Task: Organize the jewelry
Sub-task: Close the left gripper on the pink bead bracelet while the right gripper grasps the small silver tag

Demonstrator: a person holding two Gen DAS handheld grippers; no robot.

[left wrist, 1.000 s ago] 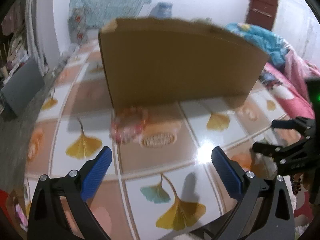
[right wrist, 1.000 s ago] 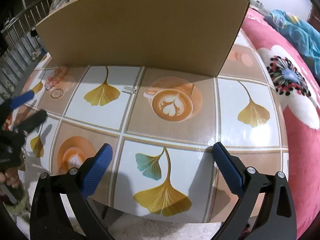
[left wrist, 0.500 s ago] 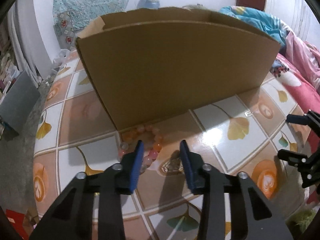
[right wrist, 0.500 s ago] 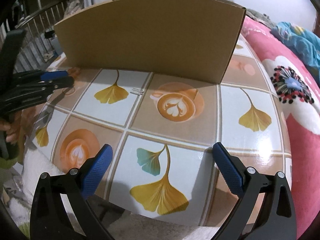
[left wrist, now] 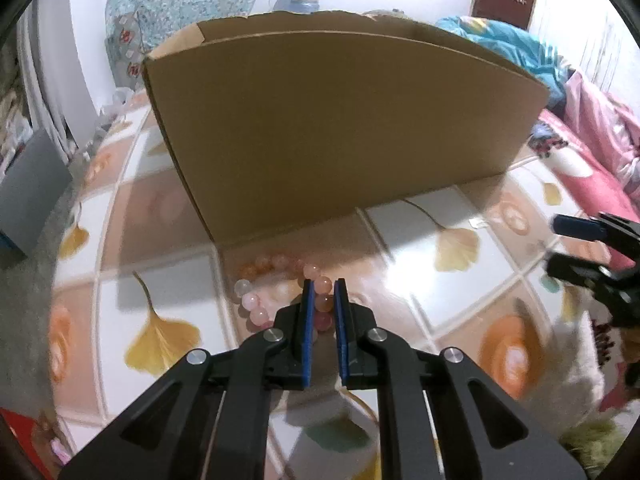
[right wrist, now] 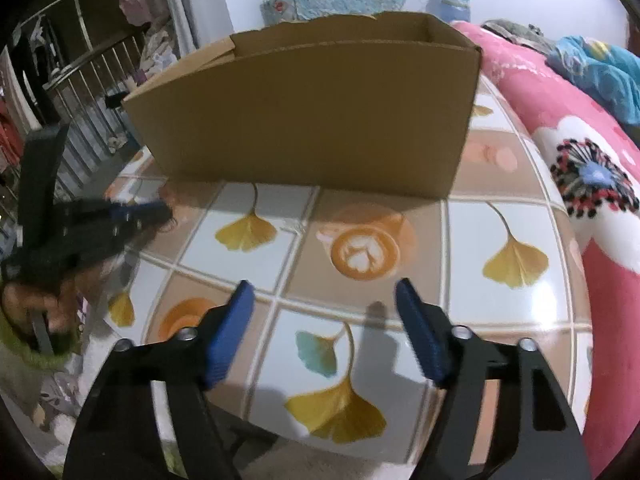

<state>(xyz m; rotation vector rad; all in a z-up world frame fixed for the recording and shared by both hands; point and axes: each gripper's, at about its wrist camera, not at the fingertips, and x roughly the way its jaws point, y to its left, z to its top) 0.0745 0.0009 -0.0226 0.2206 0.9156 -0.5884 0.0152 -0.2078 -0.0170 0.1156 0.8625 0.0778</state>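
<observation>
I am wearing a fuzzy green sleeve (right wrist: 24,354); my grippers' black frames are showing silver screws (left wrist: 376,335) and blue-padded jaws.

Desk (right wrist: 516,216) with a ginkgo-leaf and latte pattern.
A cardboard box (left wrist: 344,128) stands at the far side; a pink bead bracelet (left wrist: 256,304) lies just before its left corner.

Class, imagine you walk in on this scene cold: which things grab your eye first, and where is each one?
The big open cardboard box standing at the back of the ginkgo-leaf patterned table dominates both views. Just in front of its left corner lies a pink bead bracelet, with the left claw closing around its beads. The right claw hovers over bare table with nothing between its jaws, which are also closing.
</observation>
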